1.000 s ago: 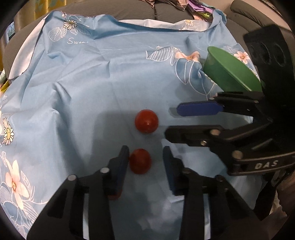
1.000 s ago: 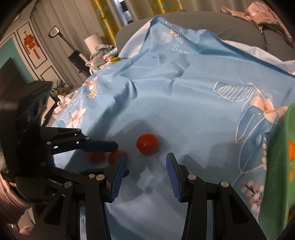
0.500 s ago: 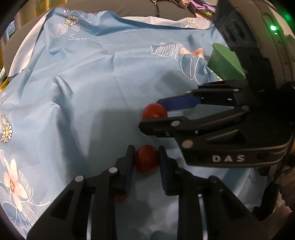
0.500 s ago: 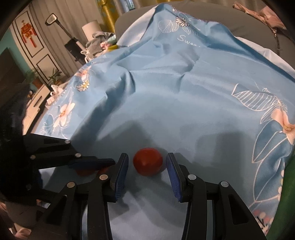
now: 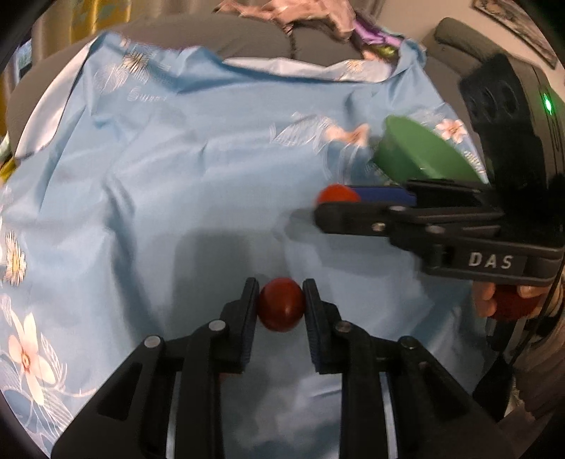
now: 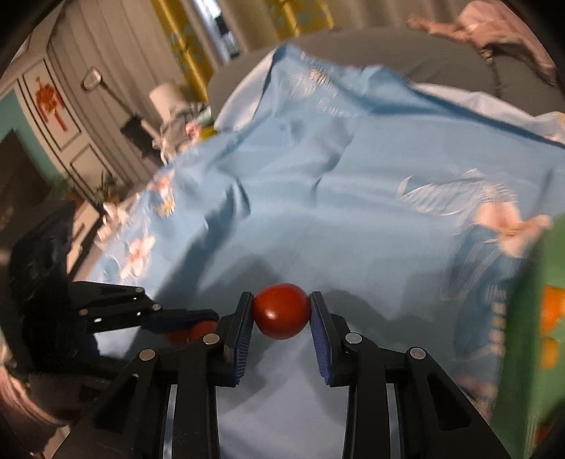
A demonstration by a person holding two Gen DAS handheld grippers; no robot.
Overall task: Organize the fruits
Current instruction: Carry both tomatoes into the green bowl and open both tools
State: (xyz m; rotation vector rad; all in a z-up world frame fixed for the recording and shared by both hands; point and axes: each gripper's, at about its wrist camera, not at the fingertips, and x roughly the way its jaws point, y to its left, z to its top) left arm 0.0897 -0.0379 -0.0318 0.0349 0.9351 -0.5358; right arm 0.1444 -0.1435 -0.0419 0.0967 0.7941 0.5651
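Observation:
My left gripper (image 5: 280, 303) is shut on a red tomato (image 5: 281, 304) and holds it above the blue floral cloth (image 5: 183, 183). My right gripper (image 6: 280, 310) is shut on a second red tomato (image 6: 281, 310), also lifted off the cloth. In the left wrist view the right gripper (image 5: 339, 201) reaches in from the right with its tomato (image 5: 335, 194) at its tip, beside a green bowl (image 5: 420, 155). In the right wrist view the left gripper (image 6: 197, 321) shows at lower left with its tomato (image 6: 192, 330), and the green bowl (image 6: 529, 317) holds orange fruit at the right edge.
The blue cloth covers a grey sofa (image 5: 212, 39). Crumpled clothes (image 5: 317, 17) lie at the back. A lamp (image 6: 166, 95) and a wall picture (image 6: 49, 102) stand beyond the cloth's left side.
Both grippers have closed on their tomatoes and lifted them off the cloth. The right gripper has pulled back toward the green bowl.

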